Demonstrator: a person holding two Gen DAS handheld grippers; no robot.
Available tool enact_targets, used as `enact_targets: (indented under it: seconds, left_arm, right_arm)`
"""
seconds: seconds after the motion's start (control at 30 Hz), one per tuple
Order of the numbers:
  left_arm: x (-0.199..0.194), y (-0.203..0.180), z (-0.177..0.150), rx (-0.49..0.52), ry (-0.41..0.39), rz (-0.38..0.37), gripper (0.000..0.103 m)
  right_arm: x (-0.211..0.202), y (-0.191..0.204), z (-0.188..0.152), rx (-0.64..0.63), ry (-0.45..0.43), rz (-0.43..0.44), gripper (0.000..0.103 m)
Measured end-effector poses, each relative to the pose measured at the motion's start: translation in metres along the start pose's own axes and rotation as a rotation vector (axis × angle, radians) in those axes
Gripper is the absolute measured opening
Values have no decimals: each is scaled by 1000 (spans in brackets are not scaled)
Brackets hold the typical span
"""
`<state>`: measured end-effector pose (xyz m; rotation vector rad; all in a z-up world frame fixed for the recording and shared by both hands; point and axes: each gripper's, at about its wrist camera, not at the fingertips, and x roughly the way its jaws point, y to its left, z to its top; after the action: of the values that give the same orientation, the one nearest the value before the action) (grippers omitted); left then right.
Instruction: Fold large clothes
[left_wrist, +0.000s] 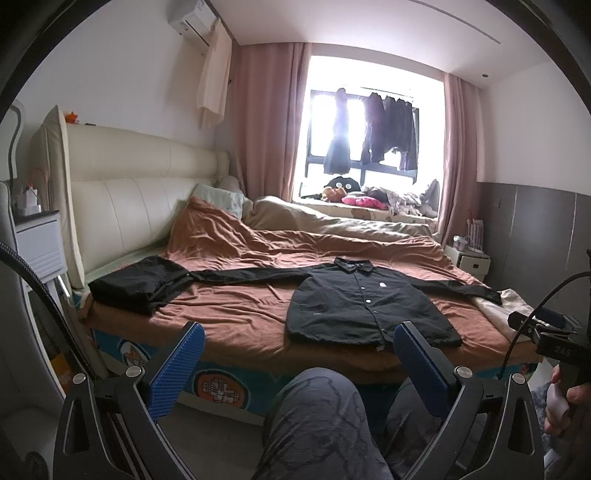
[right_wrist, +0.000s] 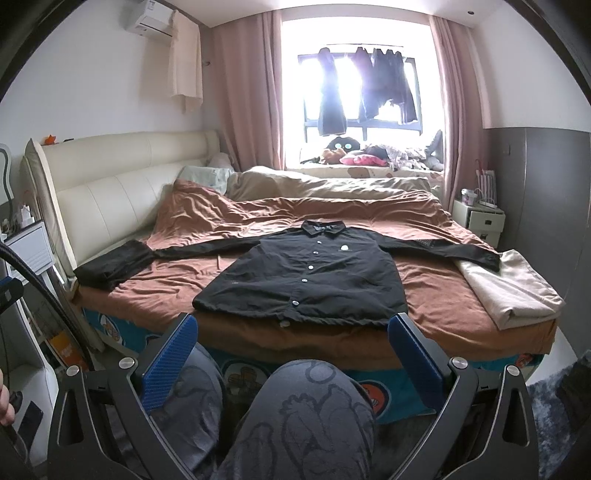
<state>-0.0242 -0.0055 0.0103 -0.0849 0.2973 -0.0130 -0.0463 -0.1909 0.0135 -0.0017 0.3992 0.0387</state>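
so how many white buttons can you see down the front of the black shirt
5 on the black shirt, running down its placket: one just below the collar, then, and near the hem. A paler one under the hem may be hidden.

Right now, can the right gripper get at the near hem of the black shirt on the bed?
Probably yes. The right gripper is open and empty, facing the black shirt, whose hem lies at the bed's near edge. Only the person's knee sits low in front; nothing covers the hem.
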Motion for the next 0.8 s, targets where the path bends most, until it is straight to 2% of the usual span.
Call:
enact_targets:
  seconds: [0.8]
  left_arm:
    - [-11,-3,-5,-10,-15,-7,103]
  right_arm:
    - [-6,6,0,-10,-13,-9,103]
